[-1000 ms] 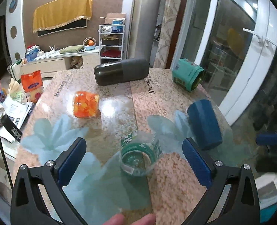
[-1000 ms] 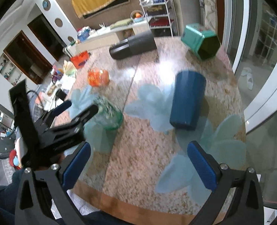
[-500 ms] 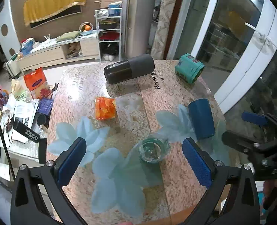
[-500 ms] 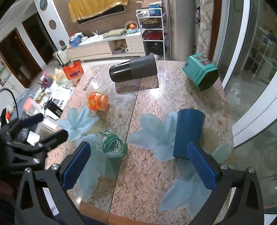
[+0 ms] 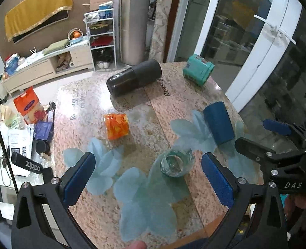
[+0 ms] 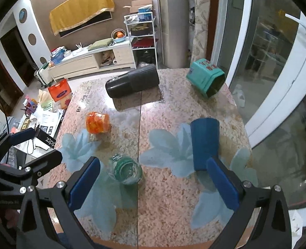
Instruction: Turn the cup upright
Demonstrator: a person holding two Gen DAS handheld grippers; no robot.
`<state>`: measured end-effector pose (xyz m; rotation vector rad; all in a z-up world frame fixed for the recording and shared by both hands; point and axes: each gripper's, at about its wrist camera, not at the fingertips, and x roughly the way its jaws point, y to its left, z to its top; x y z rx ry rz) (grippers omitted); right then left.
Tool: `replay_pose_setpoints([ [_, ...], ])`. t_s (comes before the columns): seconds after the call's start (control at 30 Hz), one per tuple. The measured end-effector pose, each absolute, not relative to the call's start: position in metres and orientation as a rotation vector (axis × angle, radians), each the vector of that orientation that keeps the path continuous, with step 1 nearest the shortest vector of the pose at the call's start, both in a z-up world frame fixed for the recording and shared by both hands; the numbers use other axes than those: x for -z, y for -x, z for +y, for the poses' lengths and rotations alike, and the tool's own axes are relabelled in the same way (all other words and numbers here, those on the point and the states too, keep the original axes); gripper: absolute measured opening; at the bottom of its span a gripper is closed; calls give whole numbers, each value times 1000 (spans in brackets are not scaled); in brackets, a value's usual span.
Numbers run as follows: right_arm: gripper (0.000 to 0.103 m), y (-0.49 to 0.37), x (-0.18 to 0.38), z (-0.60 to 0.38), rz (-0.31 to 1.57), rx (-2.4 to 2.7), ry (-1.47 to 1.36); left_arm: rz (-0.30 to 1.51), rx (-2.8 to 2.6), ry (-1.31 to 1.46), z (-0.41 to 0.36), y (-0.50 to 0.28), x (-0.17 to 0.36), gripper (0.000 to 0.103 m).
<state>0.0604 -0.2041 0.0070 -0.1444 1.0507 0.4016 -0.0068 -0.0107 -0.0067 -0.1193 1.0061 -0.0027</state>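
A clear glass cup with a green label (image 5: 176,164) stands upright on the table (image 5: 132,141), mouth up; it also shows in the right wrist view (image 6: 127,171). My left gripper (image 5: 148,182) is open and empty, raised above the table's near edge, the cup below between its fingers. My right gripper (image 6: 153,184) is open and empty, also held high. Each gripper shows in the other's view, the right one (image 5: 277,141) and the left one (image 6: 22,145). A dark blue cup (image 6: 204,143), an orange cup (image 6: 97,122), a teal hexagonal cup (image 6: 204,78) and a black flask (image 6: 132,83) lie on their sides.
The table is round, with a pink speckled top and pale blue flower prints. A low side table with papers and a Zippo box (image 5: 26,164) stands to the left. Glass doors (image 6: 277,83) are to the right. A TV bench and shelf stand behind.
Both grippers have risen and pulled back from the table. The glass cup, lying tilted between the left fingers a second ago, now stands upright and free.
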Motion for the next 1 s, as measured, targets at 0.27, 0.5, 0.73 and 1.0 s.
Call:
replay_pose_setpoints([
  [0.27, 103, -50, -10, -198, 1061, -358, 146, 992, 34, 119, -5, 13, 8, 103],
  [0.5, 103, -49, -9, -194, 1043, -356, 151, 988, 19, 137, 3, 10, 11, 103],
  [0.73, 103, -53, -11, -191, 1026, -366, 159, 982, 6, 136, 6, 2, 11, 103],
  [1.0, 103, -58, -13, -188, 1013, -381, 161, 974, -4, 141, 8, -4, 8, 103],
])
